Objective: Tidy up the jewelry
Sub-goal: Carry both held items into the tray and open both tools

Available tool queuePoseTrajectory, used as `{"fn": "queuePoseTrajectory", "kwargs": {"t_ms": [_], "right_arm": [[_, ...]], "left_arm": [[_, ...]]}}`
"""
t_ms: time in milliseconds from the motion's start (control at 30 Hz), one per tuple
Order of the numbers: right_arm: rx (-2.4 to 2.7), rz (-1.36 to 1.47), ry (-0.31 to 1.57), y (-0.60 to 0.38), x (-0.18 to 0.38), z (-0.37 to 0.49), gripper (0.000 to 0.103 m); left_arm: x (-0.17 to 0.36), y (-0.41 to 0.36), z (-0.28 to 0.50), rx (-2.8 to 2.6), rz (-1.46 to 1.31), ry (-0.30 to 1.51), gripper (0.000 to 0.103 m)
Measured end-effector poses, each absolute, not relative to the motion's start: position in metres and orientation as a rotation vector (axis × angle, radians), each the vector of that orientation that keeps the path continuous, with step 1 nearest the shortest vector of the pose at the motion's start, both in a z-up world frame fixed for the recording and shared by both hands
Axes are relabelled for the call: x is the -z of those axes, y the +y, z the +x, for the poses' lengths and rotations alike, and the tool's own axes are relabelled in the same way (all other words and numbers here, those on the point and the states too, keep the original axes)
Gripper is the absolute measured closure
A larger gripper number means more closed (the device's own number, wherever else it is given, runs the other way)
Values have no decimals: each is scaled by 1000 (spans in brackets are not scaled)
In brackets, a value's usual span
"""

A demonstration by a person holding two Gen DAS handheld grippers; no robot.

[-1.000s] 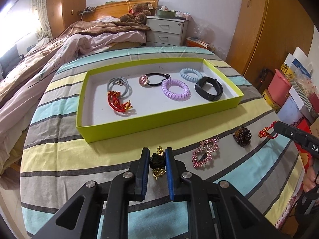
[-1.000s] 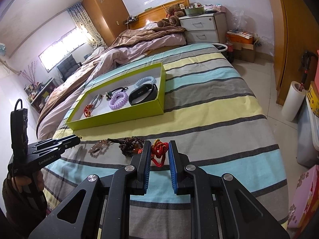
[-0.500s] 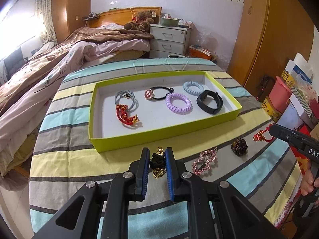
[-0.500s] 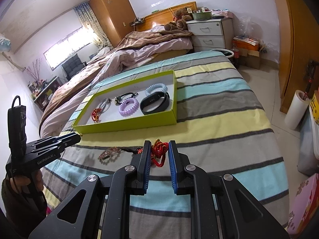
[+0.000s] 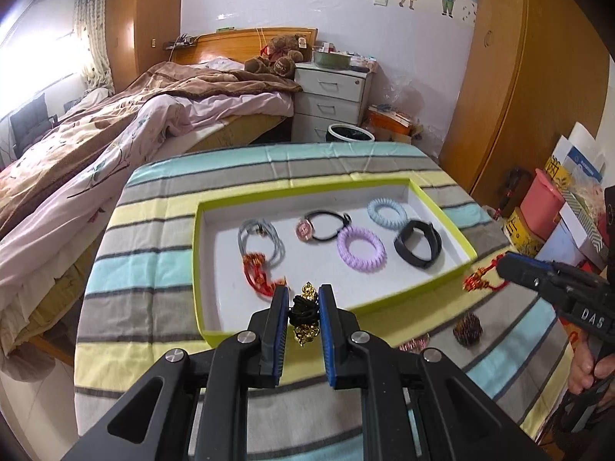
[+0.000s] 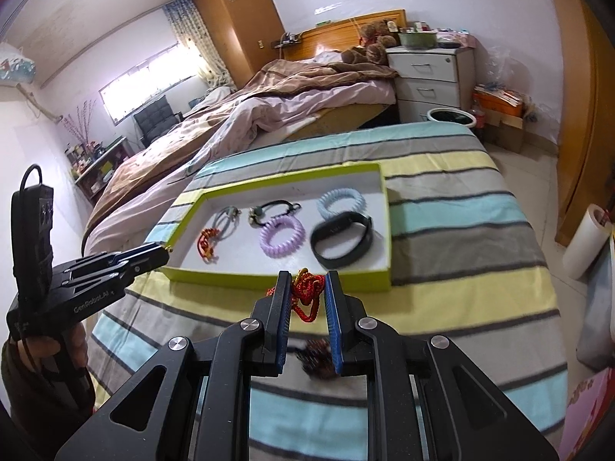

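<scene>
Left wrist view: the left gripper (image 5: 303, 303) has its jaws clamped on a black-and-gold bracelet (image 5: 304, 317), held above the near wall of the green tray (image 5: 442, 207); the bracelet's lower beads hang free, its middle hidden between the pads. The tray lies on a striped cloth (image 5: 153, 269) and holds a grey cord (image 5: 261, 240), a red knot (image 5: 258, 274), a black hair tie (image 5: 326, 226), a purple coil (image 5: 361, 247), a blue coil (image 5: 386, 211) and a black band (image 5: 419, 246). A brown bead bracelet (image 5: 467, 330) rests on the cloth; a pink piece (image 5: 413, 345) beside it is mostly hidden behind the gripper.

Right wrist view: the right gripper (image 6: 306, 296) has its jaws clamped on a red cord ornament (image 6: 305, 296) before the tray's near wall. The bead bracelet below is blurred. The person's left hand (image 6: 46, 349) is partly cut off.
</scene>
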State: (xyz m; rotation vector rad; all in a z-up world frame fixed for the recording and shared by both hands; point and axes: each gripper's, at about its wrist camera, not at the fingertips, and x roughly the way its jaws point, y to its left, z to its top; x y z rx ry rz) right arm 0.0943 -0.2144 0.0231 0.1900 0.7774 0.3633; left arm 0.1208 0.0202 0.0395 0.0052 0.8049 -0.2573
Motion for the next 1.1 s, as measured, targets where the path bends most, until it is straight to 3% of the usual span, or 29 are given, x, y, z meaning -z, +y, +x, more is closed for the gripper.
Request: {"fn": "queuePoseTrajectory", "kwargs": {"t_ms": [500,1100], "right_arm": [[-388,193,820,-184,-16,144,85],[-382,140,931,-173,16,165,85]], "left_arm": [[-42,19,171,291,-15,815,87],[7,-2,201,329,-9,928,87]]}}
